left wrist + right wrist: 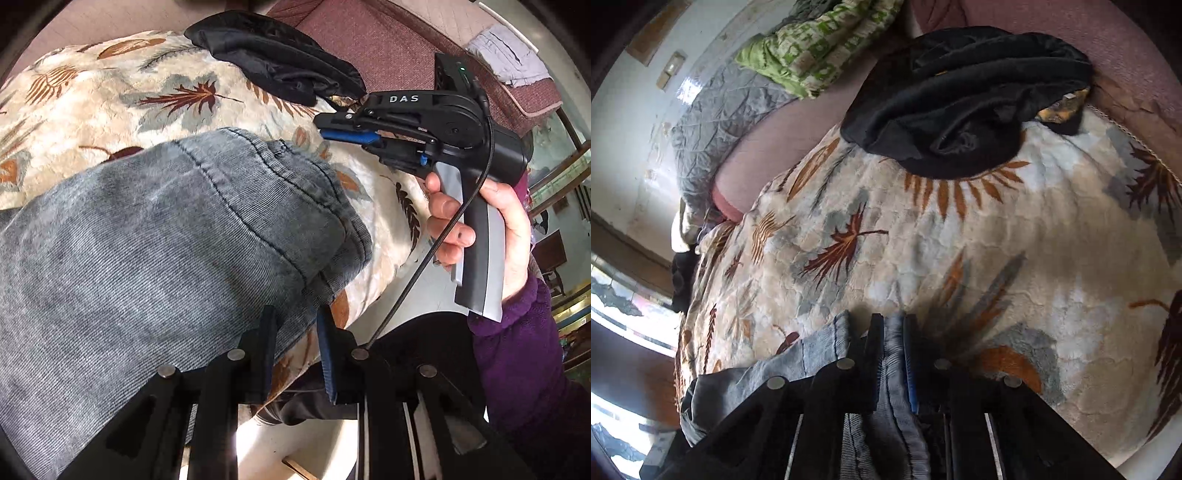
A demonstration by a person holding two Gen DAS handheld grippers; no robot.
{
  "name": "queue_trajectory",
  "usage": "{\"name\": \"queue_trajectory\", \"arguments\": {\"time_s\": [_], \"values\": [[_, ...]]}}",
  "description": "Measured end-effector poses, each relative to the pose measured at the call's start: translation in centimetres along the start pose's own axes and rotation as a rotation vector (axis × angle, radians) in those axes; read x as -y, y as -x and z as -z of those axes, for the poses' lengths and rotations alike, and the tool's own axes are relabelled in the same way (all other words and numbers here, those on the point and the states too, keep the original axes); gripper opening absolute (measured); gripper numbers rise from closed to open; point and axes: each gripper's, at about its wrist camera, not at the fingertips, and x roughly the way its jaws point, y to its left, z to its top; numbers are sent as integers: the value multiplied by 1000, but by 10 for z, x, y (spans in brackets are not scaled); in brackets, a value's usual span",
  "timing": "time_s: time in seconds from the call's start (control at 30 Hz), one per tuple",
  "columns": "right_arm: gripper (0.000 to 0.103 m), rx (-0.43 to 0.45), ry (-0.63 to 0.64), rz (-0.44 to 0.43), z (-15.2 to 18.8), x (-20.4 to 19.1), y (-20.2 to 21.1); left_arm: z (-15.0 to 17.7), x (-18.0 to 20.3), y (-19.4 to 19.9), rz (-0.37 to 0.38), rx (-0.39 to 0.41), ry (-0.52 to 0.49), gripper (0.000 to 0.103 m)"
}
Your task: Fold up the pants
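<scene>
Grey-blue denim pants (155, 236) lie on a leaf-patterned blanket (110, 96) spread over a bed, their long axis running from behind and left of the left gripper's (295, 354) fingers out ahead to a stitched hem that points up and to the right. In the left wrist view, that gripper's two fingers stand a little apart, the left finger (266, 350) over the cloth near the leg's edge and the right finger (327, 354) just beside it over the blanket; whether any denim sits between them cannot be told.

The right gripper (340, 131), seen from the side ahead and to the right of the left fingers, hovers above the blanket beyond the hem, its fingers nearly together. Its own camera shows a strip of denim (892, 350) pinched between the closed fingers, with more of the pants bunched to the left of them and trailing back under the tool. A hand (480, 229) in a purple sleeve (524, 362) grips the handle.

A black garment (960, 103) lies crumpled well ahead of both pairs of fingers, at the far edge of the blanket against a mauve mattress (1089, 40). Green-patterned bedding (812, 48) sits far to the left of the right fingers.
</scene>
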Motion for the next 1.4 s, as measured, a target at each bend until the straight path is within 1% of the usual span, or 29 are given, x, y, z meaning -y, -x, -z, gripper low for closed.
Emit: {"name": "queue_trajectory", "arguments": {"time_s": [0.1, 0.17, 0.2, 0.27, 0.3, 0.33, 0.37, 0.43, 0.5, 0.53, 0.63, 0.7, 0.73, 0.77, 0.8, 0.83, 0.87, 0.9, 0.93, 1.0, 1.07, 1.13, 1.17, 1.23, 1.27, 1.3, 1.33, 1.37, 1.4], "values": [[13, 74, -25, -61, 5, 5, 25, 13, -6, 25, -8, 28, -1, 23], [13, 41, 13, -132, 9, -4, 32, 27, -11, 57, -17, 81, -7, 24], [13, 9, 36, -156, 13, -10, 32, 36, -17, 76, -41, 114, -1, 27], [13, -32, 70, -171, 20, -25, 28, 56, -35, 122, -119, 198, 42, 34], [13, -44, 82, -179, 23, -31, 25, 68, -49, 148, -170, 244, 84, 42], [13, -56, 89, -191, 25, -36, 21, 81, -66, 176, -227, 290, 143, 51], [13, -66, 93, -190, 28, -40, 17, 95, -86, 203, -288, 336, 216, 55], [13, -83, 95, -181, 32, -46, 7, 130, -128, 259, -417, 426, 373, 59], [13, -110, 91, -185, 36, -51, -3, 169, -170, 308, -543, 493, 525, 64], [13, -120, 92, -180, 38, -53, -8, 187, -191, 329, -583, 525, 608, 65], [13, -144, 95, -162, 43, -60, -16, 226, -252, 368, -629, 617, 829, 65], [13, -163, 98, -143, 44, -65, -20, 231, -279, 378, -660, 651, 891, 65], [13, -172, 102, -130, 44, -67, -21, 229, -289, 378, -671, 665, 898, 65], [16, -183, 106, -119, 43, -68, -22, 225, -298, 377, -678, 664, 894, 65], [20, -192, 113, -105, 42, -68, -23, 219, -307, 373, -682, 640, 883, 66], [33, -191, 119, -88, 41, -68, -23, 210, -314, 367, -691, 595, 872, 67], [51, -182, 121, -75, 38, -66, -21, 201, -322, 360, -713, 543, 874, 67], [61, -170, 117, -70, 35, -64, -19, 196, -329, 353, -730, 505, 874, 67], [67, -153, 108, -70, 32, -62, -17, 192, -334, 347, -724, 477, 863, 67], [67, -138, 82, -94, 24, -57, -15, 187, -340, 335, -707, 421, 833, 67], [67, -154, 66, -136, 19, -56, -19, 181, -335, 329, -703, 420, 791, 67], [67, -169, 82, -113, 19, -58, -29, 175, -326, 330, -720, 431, 730, 66], [67, -177, 91, -87, 19, -59, -36, 171, -321, 332, -711, 440, 702, 65], [66, -176, 85, -52, 19, -58, -51, 162, -314, 332, -650, 452, 651, 59], [66, -179, 78, -54, 19, -56, -59, 156, -311, 330, -651, 440, 634, 58], [66, -184, 71, -51, 19, -55, -67, 149, -308, 326, -681, 420, 613, 58], [62, -183, 74, -44, 19, -56, -73, 144, -306, 322, -709, 401, 591, 54], [48, -177, 101, -30, 20, -60, -76, 139, -306, 319, -732, 382, 578, 49], [37, -176, 143, 6, 22, -66, -76, 136, -308, 316, -738, 371, 578, 34]]}}
